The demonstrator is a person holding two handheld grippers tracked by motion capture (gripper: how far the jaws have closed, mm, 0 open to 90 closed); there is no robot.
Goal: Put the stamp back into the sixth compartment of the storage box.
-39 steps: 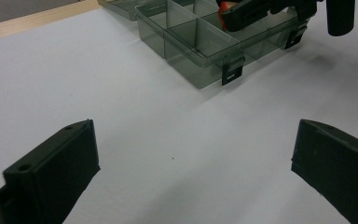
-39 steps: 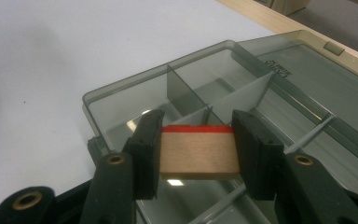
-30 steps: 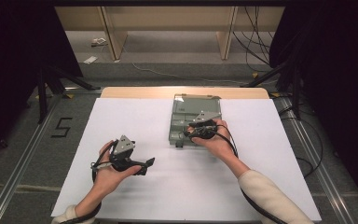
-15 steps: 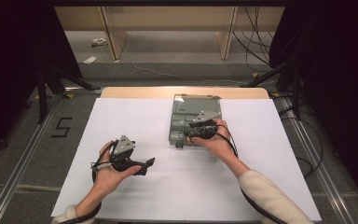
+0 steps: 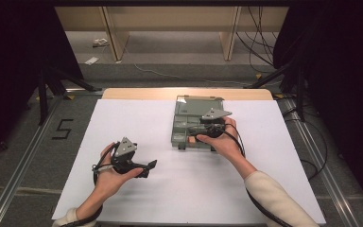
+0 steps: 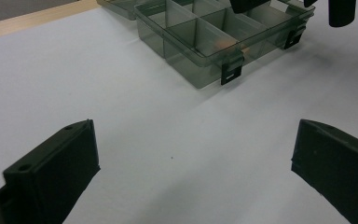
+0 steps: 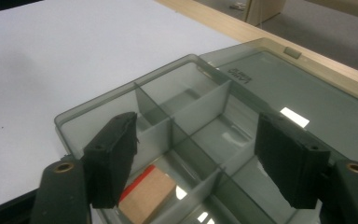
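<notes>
A clear grey compartment box (image 5: 196, 108) lies open on the white table, its lid flat behind it. My right gripper (image 5: 192, 134) hovers over the box's near compartments, pointing left. In the right gripper view its jaws (image 7: 196, 128) have just been opening and stand open, with nothing pressed between them. A small brown block with a red edge (image 7: 147, 196) lies in the compartment below them. My left gripper (image 5: 151, 166) rests low over the table at the front left, open, with only bare table between its jaws (image 6: 193, 140). The box (image 6: 186, 70) sits ahead of it.
White sheet (image 5: 137, 123) covers the table, with a wooden strip (image 5: 137, 93) along the far edge. Grey floor, a marked "5" (image 5: 62, 128) and dark stands flank the table. Cables (image 5: 312, 156) trail at the right.
The right gripper's jaws look wider apart over the box than before. Both hands stay about where they were.
</notes>
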